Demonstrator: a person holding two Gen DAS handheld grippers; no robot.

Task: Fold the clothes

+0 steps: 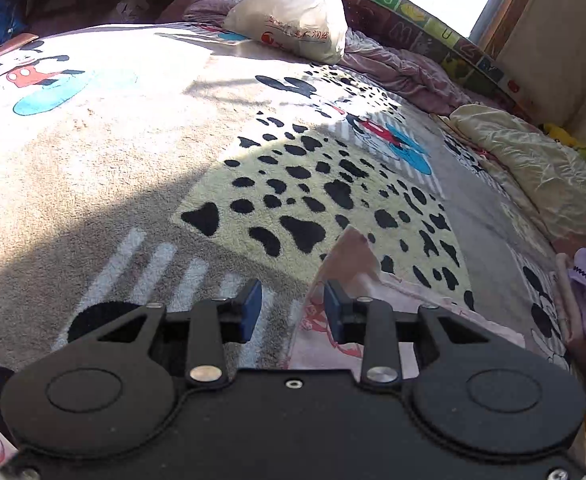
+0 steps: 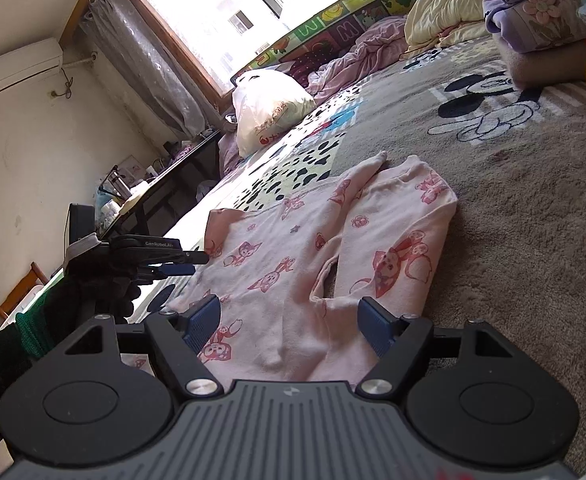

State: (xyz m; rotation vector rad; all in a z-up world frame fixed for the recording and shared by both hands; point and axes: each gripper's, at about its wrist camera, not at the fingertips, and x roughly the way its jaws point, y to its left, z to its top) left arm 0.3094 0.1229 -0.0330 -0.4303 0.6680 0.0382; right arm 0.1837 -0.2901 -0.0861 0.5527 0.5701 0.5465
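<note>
Right gripper [image 2: 289, 326] jaws wide, low over pink cartoon-print cotton garment [image 2: 313, 256]; left gripper [image 1: 293, 310] wide at its left edge, level.

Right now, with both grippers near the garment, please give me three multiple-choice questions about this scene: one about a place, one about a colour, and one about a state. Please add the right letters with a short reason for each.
1. Where does the white plastic bag stand?
A. at the far end of the bed, toward the window
B. on top of the pink garment
C. between the fingers of the right gripper

2. What colour is the garment with the cartoon prints?
A. dark blue
B. pale pink
C. green

3. How do the jaws of the right gripper stand?
A. shut on the garment
B. open, with the garment lying between and below them
C. shut on nothing

Answers:
1 A: the bag sits beyond the spotted blanket, below the window.
2 B: the cloth is pale pink with darker pink figures.
3 B: a wide gap shows between the blue pads.
</note>
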